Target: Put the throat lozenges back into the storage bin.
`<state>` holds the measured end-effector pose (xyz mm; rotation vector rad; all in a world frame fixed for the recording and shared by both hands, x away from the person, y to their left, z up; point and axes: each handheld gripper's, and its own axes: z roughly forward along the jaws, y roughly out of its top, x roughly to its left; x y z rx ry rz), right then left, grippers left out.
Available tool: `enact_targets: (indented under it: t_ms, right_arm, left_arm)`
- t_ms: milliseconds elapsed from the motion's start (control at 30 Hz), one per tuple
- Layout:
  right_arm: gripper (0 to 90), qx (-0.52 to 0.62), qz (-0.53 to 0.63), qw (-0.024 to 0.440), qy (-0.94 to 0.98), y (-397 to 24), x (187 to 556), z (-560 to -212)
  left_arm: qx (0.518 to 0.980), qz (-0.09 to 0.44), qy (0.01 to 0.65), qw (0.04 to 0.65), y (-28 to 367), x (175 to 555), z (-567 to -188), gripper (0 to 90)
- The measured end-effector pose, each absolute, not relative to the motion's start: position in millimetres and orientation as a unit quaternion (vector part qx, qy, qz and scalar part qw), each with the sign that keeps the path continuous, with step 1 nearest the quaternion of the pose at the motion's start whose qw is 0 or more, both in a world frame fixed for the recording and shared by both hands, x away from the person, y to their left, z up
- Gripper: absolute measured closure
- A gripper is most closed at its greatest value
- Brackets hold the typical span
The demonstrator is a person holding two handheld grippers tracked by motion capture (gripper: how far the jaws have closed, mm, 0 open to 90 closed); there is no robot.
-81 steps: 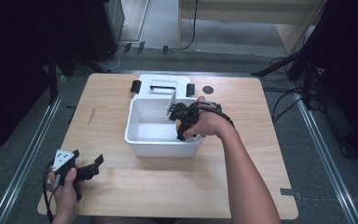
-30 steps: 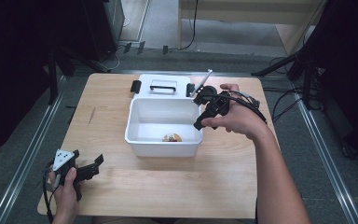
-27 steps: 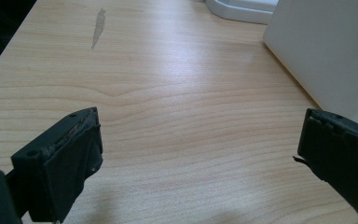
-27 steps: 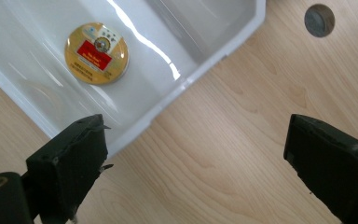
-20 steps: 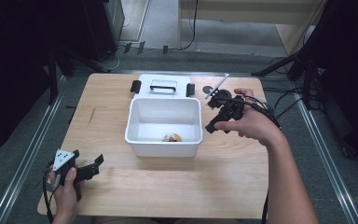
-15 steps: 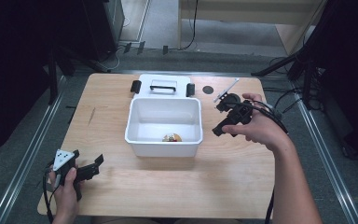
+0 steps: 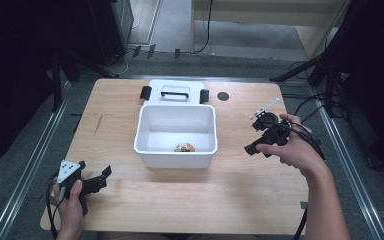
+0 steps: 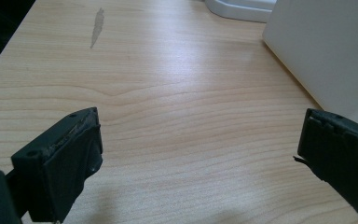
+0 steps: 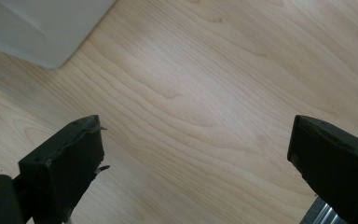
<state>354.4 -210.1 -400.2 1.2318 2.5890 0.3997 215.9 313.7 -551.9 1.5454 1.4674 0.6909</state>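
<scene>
On the wooden table (image 7: 180, 200), 2 spread tools flank a white bin (image 7: 175, 150).

A lab: wooden table (image 7: 190, 195) ringed by black tripod stands (image 7: 325, 70), floor cables (image 7: 307, 107)

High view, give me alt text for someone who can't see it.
A white bin sits mid-table with a small item inside and its lid behind it. The right claw, open, hovers to the bin's right; the left claw, open, rests near the table's front left corner.
</scene>
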Motion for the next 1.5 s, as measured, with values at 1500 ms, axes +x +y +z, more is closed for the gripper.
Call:
enact_targets:
  t_ms: [1500]
  right_arm:
    - [0.0,0.55,0.274,0.223,0.757,-321,278,-512]
  left_arm:
    - [0.62,0.279,0.591,0.434,313,216,-552,0.1]
